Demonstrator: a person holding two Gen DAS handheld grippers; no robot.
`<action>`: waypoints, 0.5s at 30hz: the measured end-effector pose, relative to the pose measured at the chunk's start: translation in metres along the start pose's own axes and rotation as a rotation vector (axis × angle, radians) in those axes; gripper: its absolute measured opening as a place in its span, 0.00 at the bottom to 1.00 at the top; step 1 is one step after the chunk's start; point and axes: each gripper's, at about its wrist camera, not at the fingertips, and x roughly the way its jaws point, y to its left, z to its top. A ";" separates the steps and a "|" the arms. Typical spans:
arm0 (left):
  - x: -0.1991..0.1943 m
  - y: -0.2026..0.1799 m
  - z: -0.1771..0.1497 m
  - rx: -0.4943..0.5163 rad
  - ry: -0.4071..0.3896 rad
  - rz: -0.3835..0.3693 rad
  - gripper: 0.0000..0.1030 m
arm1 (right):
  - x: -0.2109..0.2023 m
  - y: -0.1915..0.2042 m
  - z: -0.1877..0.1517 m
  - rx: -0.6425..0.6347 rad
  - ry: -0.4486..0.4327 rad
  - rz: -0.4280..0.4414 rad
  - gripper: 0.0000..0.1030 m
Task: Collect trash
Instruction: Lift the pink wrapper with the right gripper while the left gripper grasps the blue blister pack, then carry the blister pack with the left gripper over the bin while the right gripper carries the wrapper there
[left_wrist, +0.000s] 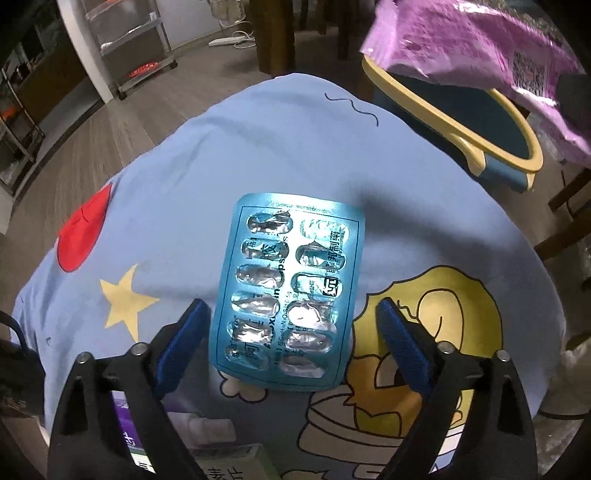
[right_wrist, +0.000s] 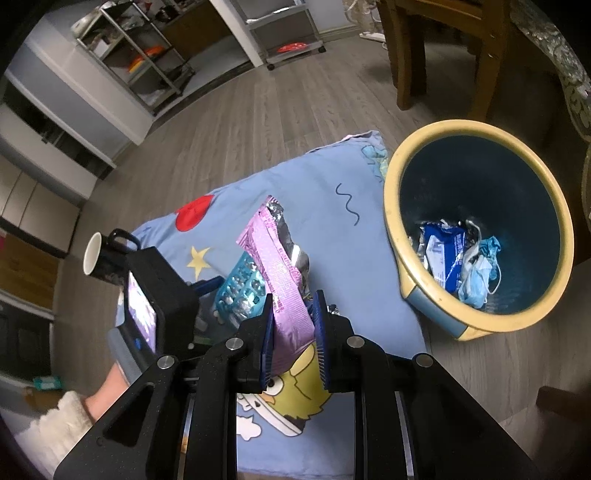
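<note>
Trash run halfway: right gripper is clamped on the purple snack wrapper, with the bin at its 2 o'clock, while left gripper straddles, unclenched, the empty blister pack lying flat on the blue cartoon cloth, lined up for pinching.

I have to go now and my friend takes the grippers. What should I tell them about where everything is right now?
Left gripper: jaws open around the empty blue pill pack, which lies flat on the blue cloth; pads not pressing it.
Right gripper: shut on the purple wrapper, held above the cloth, not yet over the bin.
Trash bin: beside the cloth, already holding a blue packet and a face mask.
Left to do: drop the wrapper in the bin, then grip the pill pack and bin it.
</note>
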 end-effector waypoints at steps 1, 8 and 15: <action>-0.001 0.001 -0.001 -0.006 -0.004 -0.006 0.77 | 0.000 0.000 0.000 0.001 -0.001 0.000 0.20; -0.005 0.000 -0.004 0.014 -0.023 0.008 0.68 | 0.000 -0.001 0.000 0.002 -0.002 -0.005 0.20; -0.017 -0.002 -0.005 -0.001 -0.054 0.018 0.68 | -0.002 -0.002 0.001 0.010 -0.007 -0.005 0.20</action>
